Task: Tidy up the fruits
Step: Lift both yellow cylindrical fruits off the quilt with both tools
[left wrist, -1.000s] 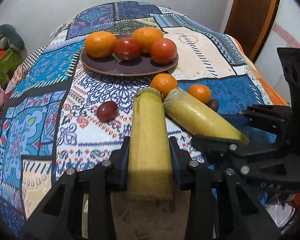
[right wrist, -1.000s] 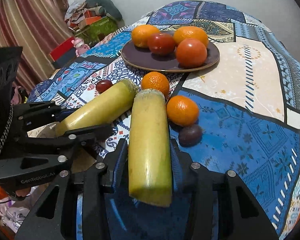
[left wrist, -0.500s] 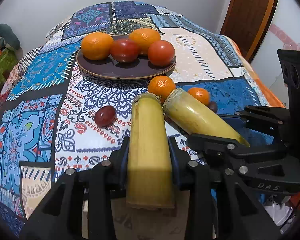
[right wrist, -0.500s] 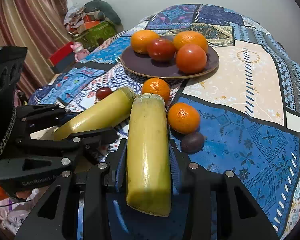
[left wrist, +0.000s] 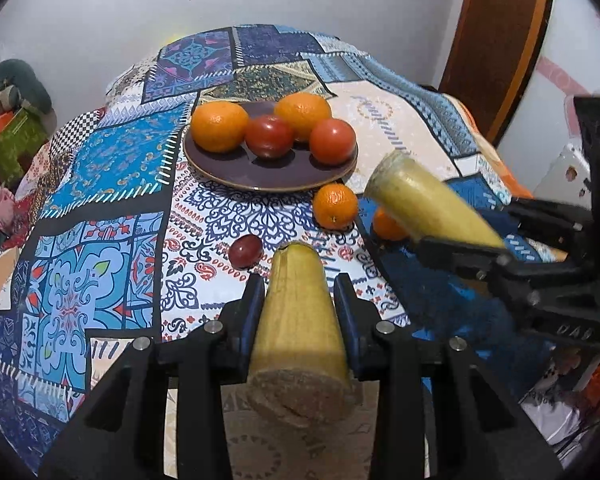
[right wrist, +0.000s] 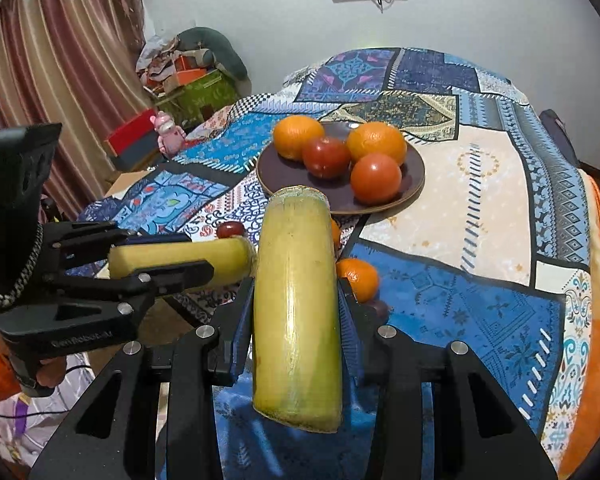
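patchwork bedspread (left wrist: 112, 168), plate (left wrist: 260, 178), loose oranges (left wrist: 335, 206), plum (left wrist: 245, 251)

A lived-in room of a home.
Patchwork cloth (right wrist: 480, 184) covers the table; striped curtains (right wrist: 60, 60), a wooden door (left wrist: 500, 40), and piled household clutter (right wrist: 188, 68) far left.

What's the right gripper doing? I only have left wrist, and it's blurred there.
Observer: In the right wrist view the right gripper is shut on the right stalk, a finger pressed to each side.
Operator: Anything below it?
Observer: A dark fruit lies next to the small orange on the blue patch, mostly hidden behind a finger. Your view misses it.
Operator: Are the stalks clear of each other?
Observer: The tip of the left stalk meets the right stalk's side in the picture. I cannot tell whether they touch.
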